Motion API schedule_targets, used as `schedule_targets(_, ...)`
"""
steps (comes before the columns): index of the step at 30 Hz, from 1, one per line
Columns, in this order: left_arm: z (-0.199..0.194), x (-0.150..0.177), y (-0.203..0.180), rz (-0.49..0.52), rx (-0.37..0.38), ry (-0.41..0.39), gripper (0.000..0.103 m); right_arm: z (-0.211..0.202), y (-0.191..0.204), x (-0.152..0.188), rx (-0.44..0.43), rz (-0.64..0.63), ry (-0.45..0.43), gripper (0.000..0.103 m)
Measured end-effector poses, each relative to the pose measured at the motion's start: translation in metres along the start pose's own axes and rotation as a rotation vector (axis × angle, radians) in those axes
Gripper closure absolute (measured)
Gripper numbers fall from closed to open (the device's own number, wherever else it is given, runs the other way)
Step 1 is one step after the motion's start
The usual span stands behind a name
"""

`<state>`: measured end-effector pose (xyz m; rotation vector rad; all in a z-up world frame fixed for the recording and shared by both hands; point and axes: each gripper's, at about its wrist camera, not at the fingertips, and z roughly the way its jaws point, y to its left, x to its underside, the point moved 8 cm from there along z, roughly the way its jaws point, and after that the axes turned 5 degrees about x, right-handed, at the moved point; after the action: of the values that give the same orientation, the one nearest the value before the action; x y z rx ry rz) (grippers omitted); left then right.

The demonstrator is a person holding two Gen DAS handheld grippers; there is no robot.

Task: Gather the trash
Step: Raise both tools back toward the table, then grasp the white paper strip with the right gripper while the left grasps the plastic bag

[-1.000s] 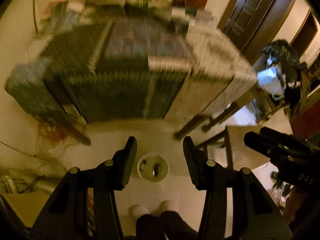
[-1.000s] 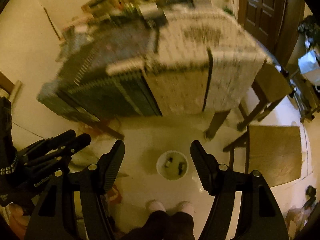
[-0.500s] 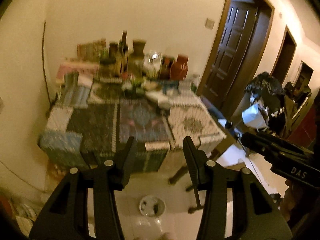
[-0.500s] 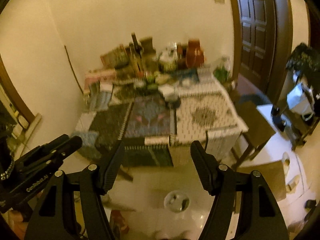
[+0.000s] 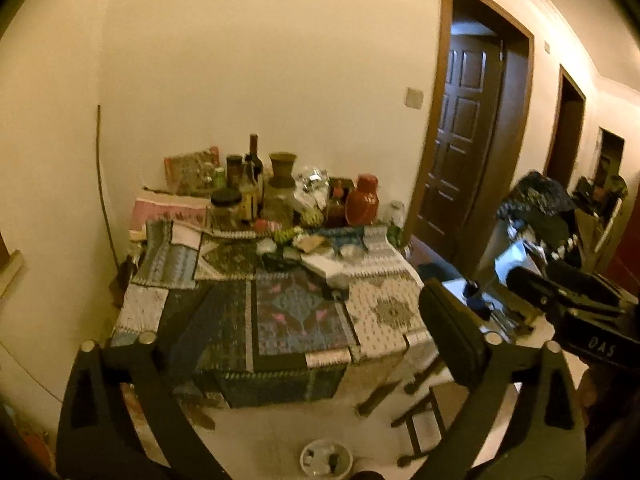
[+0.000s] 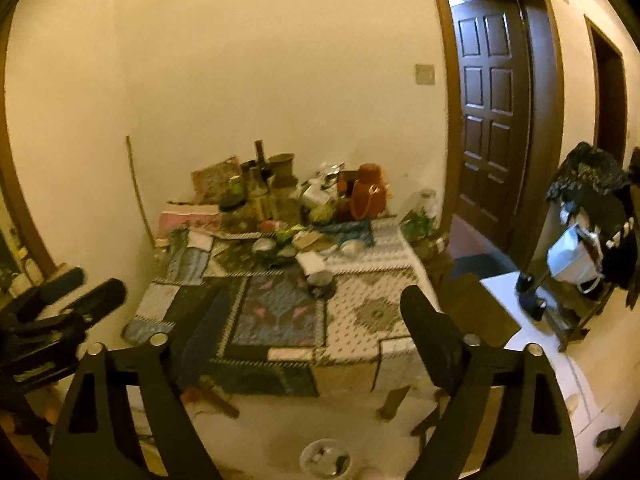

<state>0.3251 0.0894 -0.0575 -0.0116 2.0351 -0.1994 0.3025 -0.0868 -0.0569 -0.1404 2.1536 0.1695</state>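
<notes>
Left wrist view: our left gripper (image 5: 308, 344) fills the bottom of the frame, its jaws just opened wide with nothing between them. At lower right we see our right gripper (image 5: 568, 304), dark and partly cut off. In the right wrist view the right gripper (image 6: 316, 332) has also just spread its jaws, empty, and the left one pokes in at lower left.

At the bottom centre of both views, on the pale floor, sits a small round white bin (image 5: 326, 458) with a few dark scraps inside. It looks light and easy to tip.

Beyond it, in the middle of the frame, stands a table (image 5: 384, 320) under patchwork cloths. Its far half is crowded with bottles (image 5: 254, 168), jars and a red jug (image 5: 362, 200). Loose pale bits, perhaps wrappers (image 5: 320, 264), lie mid-table; blur keeps us from telling trash from keepsakes.

We judge the risks so: reaching over the clutter could topple a bottle, a jaw could snag the cloth and drag everything, and in this dim light we might grab the wrong item.
</notes>
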Motion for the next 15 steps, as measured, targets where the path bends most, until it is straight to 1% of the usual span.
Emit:
schedule_targets(3,0.021,-0.014,-0.002,0.002,-0.019,-0.009,0.003,0.015,-0.010,-0.012,0.003,-0.002,-0.009,0.015)
schedule_targets(9,0.069,-0.042,-0.004,0.017,-0.096,-0.020,0.003,0.059,-0.028,-0.037,-0.036,-0.025,0.004,0.015)
schedule_targets(15,0.120,-0.077,-0.006,-0.021,-0.149,-0.031,0.003,0.100,-0.041,-0.071,-0.088,-0.073,0.015,0.015)
